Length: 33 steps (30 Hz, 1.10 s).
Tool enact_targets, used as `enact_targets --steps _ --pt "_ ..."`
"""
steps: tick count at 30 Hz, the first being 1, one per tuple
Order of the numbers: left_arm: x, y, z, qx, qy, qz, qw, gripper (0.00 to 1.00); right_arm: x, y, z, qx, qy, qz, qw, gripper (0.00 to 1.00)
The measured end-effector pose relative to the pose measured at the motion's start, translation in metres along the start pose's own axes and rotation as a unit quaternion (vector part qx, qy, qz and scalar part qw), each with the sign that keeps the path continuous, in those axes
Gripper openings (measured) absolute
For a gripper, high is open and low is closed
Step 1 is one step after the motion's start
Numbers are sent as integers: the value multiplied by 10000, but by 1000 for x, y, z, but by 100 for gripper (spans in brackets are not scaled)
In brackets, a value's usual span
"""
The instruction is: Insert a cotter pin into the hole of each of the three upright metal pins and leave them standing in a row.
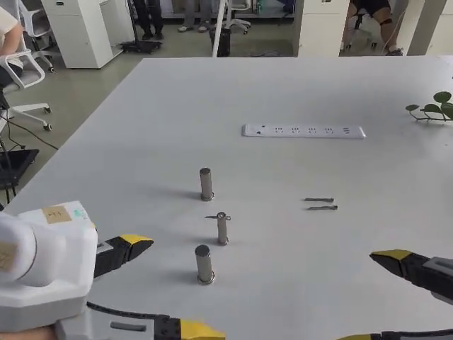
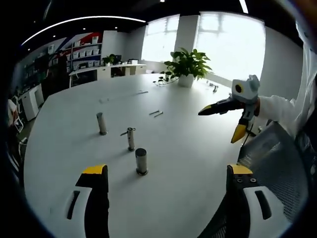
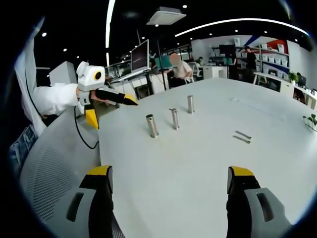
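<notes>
Three upright metal pins stand in a row on the white table (image 1: 340,241): the far pin (image 1: 206,184), the middle pin (image 1: 222,229) and the near pin (image 1: 204,264). A cotter pin (image 1: 216,216) sticks through the top of the middle pin. Two loose cotter pins (image 1: 320,204) lie flat to the right of the row. My left gripper (image 1: 173,287) hovers open and empty just left of the near pin (image 2: 141,161). My right gripper (image 1: 367,297) is open and empty at the front right, short of the loose cotter pins (image 3: 242,136).
A white power strip (image 1: 304,131) lies across the table behind the pins. A leafy sprig (image 1: 435,108) sits at the right edge, and a potted plant (image 2: 188,64) stands on the far side. Office chairs and seated people are beyond the table's left and back edges.
</notes>
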<state>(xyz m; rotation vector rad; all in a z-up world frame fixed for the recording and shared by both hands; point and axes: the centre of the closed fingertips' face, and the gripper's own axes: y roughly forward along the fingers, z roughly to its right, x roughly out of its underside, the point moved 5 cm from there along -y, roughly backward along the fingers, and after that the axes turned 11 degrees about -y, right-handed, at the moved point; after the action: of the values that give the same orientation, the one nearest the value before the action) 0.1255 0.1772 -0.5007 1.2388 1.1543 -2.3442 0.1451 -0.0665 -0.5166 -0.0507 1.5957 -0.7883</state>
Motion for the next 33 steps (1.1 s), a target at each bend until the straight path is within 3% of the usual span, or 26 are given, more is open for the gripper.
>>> enact_targets --steps 4,6,12,15,20,24,33 --pt "6 0 -8 -21 -72 -31 10000 99 0 -1 2 0 -46 -54 10000 95" --pt "8 1 -6 67 -293 34 9995 99 -1 -2 3 8 -63 -73 10000 95" --pt "13 0 -6 32 -244 -26 9997 99 -7 -8 10 55 -171 -95 9998 95" --pt "13 -1 -6 52 -288 9 9996 99 -8 -12 20 87 -323 -210 9992 95" --pt "13 -1 -5 73 -326 60 9994 99 -17 -16 35 83 -378 -176 9991 95" --pt "12 -2 -5 66 -341 98 9993 99 -28 -16 50 43 -688 -295 9972 94" --pt "11 -5 -7 53 -410 197 9990 99 -33 -3 84 -170 -1183 -718 9902 93"
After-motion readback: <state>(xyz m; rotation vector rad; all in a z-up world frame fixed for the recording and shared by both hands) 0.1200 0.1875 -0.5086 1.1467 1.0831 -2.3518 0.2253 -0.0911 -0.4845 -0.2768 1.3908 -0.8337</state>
